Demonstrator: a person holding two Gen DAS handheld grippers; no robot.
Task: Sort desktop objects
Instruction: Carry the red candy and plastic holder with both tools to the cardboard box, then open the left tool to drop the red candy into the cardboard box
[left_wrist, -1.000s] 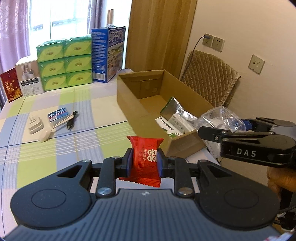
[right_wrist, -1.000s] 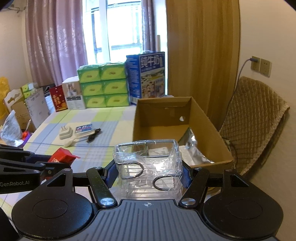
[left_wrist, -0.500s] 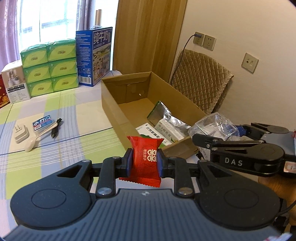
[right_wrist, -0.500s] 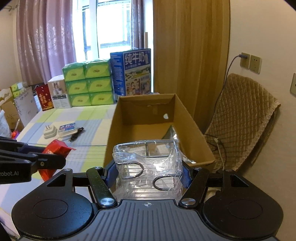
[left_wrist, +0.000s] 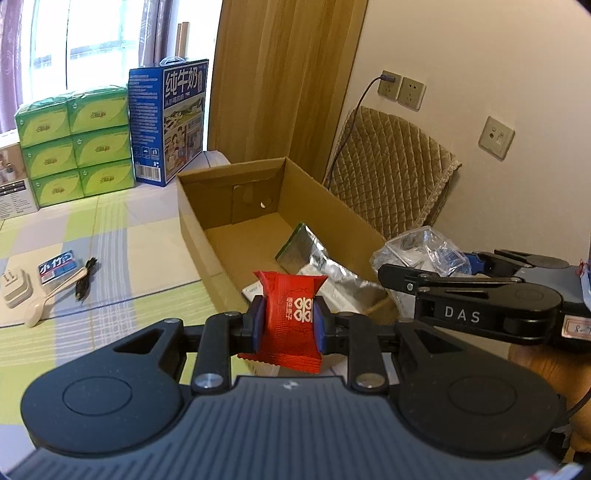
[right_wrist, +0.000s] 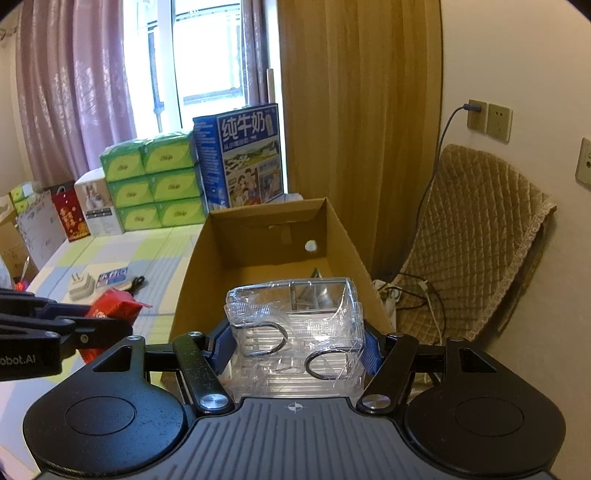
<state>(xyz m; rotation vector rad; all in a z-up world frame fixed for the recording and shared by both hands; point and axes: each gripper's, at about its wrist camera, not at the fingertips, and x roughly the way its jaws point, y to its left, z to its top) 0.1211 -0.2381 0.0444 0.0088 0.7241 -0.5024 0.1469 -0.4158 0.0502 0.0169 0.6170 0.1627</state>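
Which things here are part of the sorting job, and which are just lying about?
Part of the job:
red snack packet in left gripper
clear plastic box in right gripper
cardboard box

Lying about:
green tissue packs
blue milk carton
quilted chair cover

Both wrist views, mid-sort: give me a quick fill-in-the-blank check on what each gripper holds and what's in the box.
1. The left gripper is shut on a ____ packet.
2. The right gripper holds a clear ____ container.
3. A silver foil pouch lies inside the ____ box.
4. The white charger plug sits on the ____, outside that box.

Missing words: red; plastic; cardboard; table
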